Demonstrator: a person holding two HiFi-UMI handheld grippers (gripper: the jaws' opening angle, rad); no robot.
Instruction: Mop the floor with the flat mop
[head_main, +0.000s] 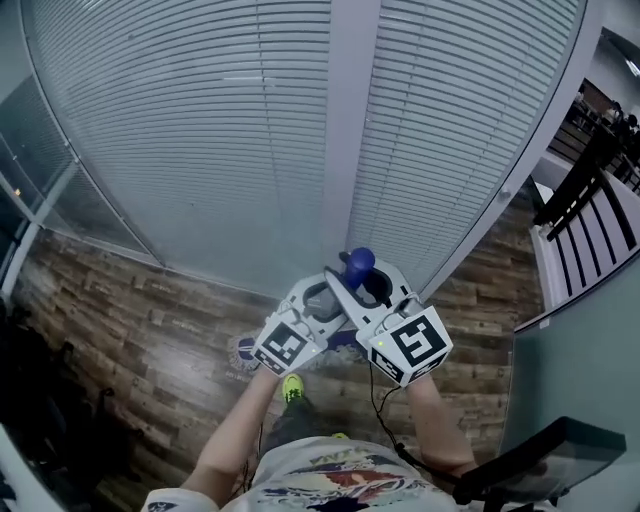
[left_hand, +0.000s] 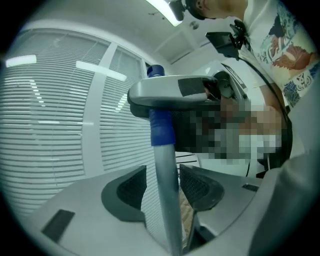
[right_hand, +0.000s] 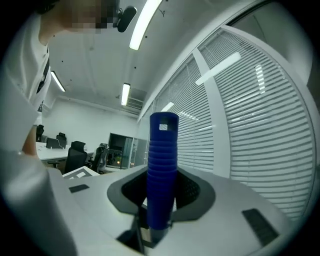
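Mopping mid-stroke, clamping blue mop grip in right hand-held gripper, grey shaft loose inside wide-open left hand-held gripper; next, probably re-grip shaft.

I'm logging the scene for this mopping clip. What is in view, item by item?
mop: one, grey pole with blue grip, upright between both grippers
blinds: white, across the windows ahead
floor: brown wood look, below the blinds
chair: one, black, lower right in the head view
slatted frame: one, black, far right
desks: white, with black chairs, far room in the right gripper view
ceiling lights: several white strips overhead
shoe: one seen, yellow-green, on the floor
arms: two, bare, behind the grippers
left gripper: grey, jaws apart around the pole
right gripper: grey, closed on the blue grip
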